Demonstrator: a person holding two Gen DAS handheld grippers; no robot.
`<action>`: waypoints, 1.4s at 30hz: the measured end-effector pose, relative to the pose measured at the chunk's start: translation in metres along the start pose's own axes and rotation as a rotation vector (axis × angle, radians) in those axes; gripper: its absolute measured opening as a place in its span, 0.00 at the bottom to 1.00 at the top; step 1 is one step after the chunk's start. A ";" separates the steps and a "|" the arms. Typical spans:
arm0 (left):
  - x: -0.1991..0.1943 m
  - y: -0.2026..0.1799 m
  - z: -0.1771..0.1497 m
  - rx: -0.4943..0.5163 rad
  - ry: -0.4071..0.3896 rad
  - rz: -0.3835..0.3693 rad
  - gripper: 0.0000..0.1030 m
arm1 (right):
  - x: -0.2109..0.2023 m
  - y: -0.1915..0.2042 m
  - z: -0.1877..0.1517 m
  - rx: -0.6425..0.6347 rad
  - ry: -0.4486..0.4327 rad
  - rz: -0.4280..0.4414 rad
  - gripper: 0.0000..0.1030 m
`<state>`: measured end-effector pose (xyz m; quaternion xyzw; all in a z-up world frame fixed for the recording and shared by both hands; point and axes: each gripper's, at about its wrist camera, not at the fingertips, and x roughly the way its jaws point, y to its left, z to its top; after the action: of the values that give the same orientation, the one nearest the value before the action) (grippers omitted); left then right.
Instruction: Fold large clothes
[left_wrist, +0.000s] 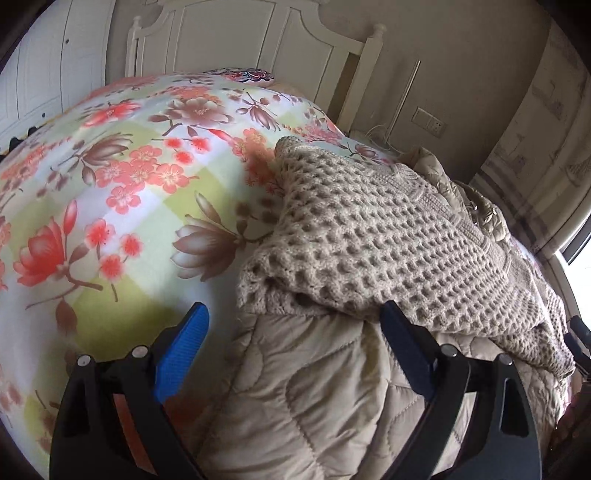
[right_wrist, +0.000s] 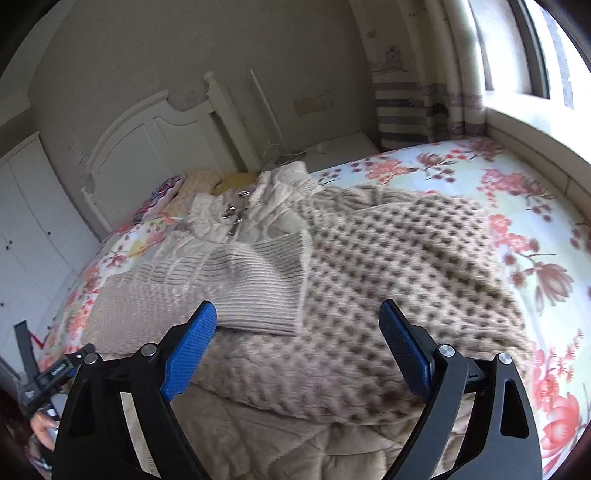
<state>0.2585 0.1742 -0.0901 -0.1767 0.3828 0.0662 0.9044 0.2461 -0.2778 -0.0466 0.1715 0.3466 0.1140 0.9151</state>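
A beige open-knit sweater (left_wrist: 373, 240) lies folded over a beige quilted coat (left_wrist: 314, 391) on a floral bedsheet (left_wrist: 122, 192). My left gripper (left_wrist: 295, 317) is open and empty, just in front of the sweater's near folded edge, above the coat. In the right wrist view the sweater (right_wrist: 406, 273) spreads across the bed with a ribbed sleeve (right_wrist: 255, 284) folded over it. My right gripper (right_wrist: 297, 317) is open and empty, hovering by the sleeve's cuff. The coat (right_wrist: 258, 432) shows under the sweater's near edge.
A white headboard (left_wrist: 236, 40) and pillows (right_wrist: 192, 188) stand at the bed's head. A window sill (right_wrist: 535, 122) and striped curtain (right_wrist: 417, 110) run along the bed's far side. White wardrobe doors (right_wrist: 26, 229) are on the left. The other gripper's handle (right_wrist: 51, 373) shows lower left.
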 end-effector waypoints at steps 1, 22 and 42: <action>-0.001 0.001 0.000 -0.007 -0.002 -0.007 0.90 | 0.006 0.003 0.005 0.018 0.037 0.036 0.84; -0.005 0.007 -0.001 -0.050 -0.010 -0.030 0.93 | -0.004 0.016 0.003 -0.052 -0.098 -0.123 0.06; -0.005 0.009 -0.001 -0.064 -0.010 -0.024 0.94 | 0.010 0.098 -0.015 -0.394 -0.100 -0.247 0.69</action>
<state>0.2524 0.1825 -0.0897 -0.2096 0.3739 0.0684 0.9009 0.2340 -0.1812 -0.0245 -0.0486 0.2900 0.0580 0.9540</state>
